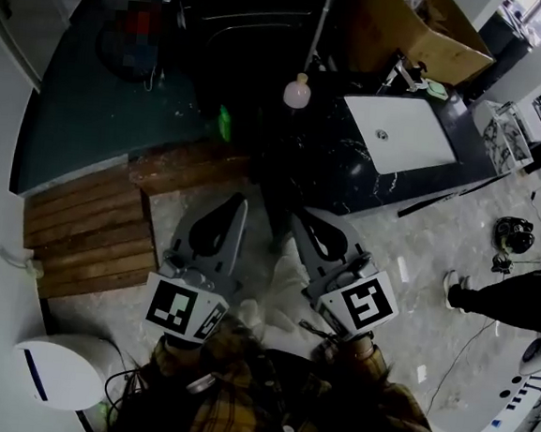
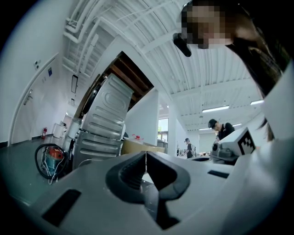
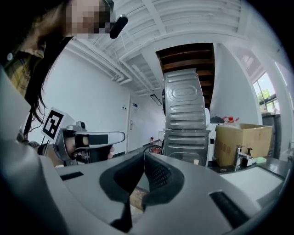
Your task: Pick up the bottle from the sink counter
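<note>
A small pale pink bottle [image 1: 297,92] stands on the dark sink counter [image 1: 345,165], left of the white basin [image 1: 402,133]. Both grippers are held low over the floor, well short of the counter and apart from the bottle. The left gripper [image 1: 238,203] is shut with nothing in it; in the left gripper view its jaws [image 2: 146,153] meet in a thin line. The right gripper [image 1: 300,219] is also shut and empty, and its jaws [image 3: 144,153] are closed together in the right gripper view.
A cardboard box [image 1: 418,30] and a faucet [image 3: 240,156] sit behind the basin. A stacked metal appliance [image 3: 183,119] stands beyond the counter. Wooden pallets [image 1: 90,232] lie at the left, a white round bin [image 1: 59,371] at the lower left. A person's leg [image 1: 508,297] is at the right.
</note>
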`<state>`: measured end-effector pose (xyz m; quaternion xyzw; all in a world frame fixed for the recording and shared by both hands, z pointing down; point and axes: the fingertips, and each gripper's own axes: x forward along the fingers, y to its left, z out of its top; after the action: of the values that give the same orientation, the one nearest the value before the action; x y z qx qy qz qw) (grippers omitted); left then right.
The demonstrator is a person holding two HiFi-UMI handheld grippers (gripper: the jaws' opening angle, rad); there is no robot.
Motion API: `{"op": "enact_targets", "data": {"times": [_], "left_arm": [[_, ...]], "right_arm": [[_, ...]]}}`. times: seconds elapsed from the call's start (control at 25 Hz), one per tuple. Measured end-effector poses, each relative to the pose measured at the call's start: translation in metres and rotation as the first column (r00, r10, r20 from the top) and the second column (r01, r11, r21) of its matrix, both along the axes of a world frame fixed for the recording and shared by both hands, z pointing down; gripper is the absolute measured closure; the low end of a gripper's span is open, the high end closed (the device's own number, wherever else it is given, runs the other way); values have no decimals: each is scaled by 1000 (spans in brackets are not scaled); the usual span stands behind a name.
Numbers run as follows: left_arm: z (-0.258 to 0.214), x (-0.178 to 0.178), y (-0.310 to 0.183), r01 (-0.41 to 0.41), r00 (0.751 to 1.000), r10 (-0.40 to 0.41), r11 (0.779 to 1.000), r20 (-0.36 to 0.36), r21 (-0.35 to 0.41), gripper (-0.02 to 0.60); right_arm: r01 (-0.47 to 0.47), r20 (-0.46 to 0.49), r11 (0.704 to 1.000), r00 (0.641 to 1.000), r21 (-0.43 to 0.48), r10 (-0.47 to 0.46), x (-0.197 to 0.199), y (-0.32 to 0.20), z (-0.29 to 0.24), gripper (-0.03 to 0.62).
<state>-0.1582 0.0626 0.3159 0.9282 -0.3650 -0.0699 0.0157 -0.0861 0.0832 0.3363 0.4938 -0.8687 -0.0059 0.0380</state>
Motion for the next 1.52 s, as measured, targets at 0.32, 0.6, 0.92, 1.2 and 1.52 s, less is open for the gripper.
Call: {"op": "enact_targets", "data": {"times": [0.32, 0.6, 0.92, 1.2, 1.52], "left_arm": [[-8, 23, -59, 42, 999, -42, 999, -9, 5, 560], [-16, 70, -126, 70, 998, -70, 998, -10, 0, 560], [-22, 126, -194, 139, 990, -139, 990, 22, 3, 561], [-12, 151, -232, 235, 971, -234, 972, 51, -18, 560], [4, 155, -253, 304, 949, -296, 950, 112, -65, 561]], "right_arm": [[43, -8, 999, 999, 16, -43, 24, -61, -12, 577], [54, -19, 998, 998, 26, -53, 76, -129, -29, 577], [148, -18, 989, 989, 27, -147, 125, -199, -39, 577], [263, 10, 965, 965, 11, -263, 141, -243, -31, 577], [303, 44, 952, 953, -50, -301, 153, -275, -7, 577]]}}
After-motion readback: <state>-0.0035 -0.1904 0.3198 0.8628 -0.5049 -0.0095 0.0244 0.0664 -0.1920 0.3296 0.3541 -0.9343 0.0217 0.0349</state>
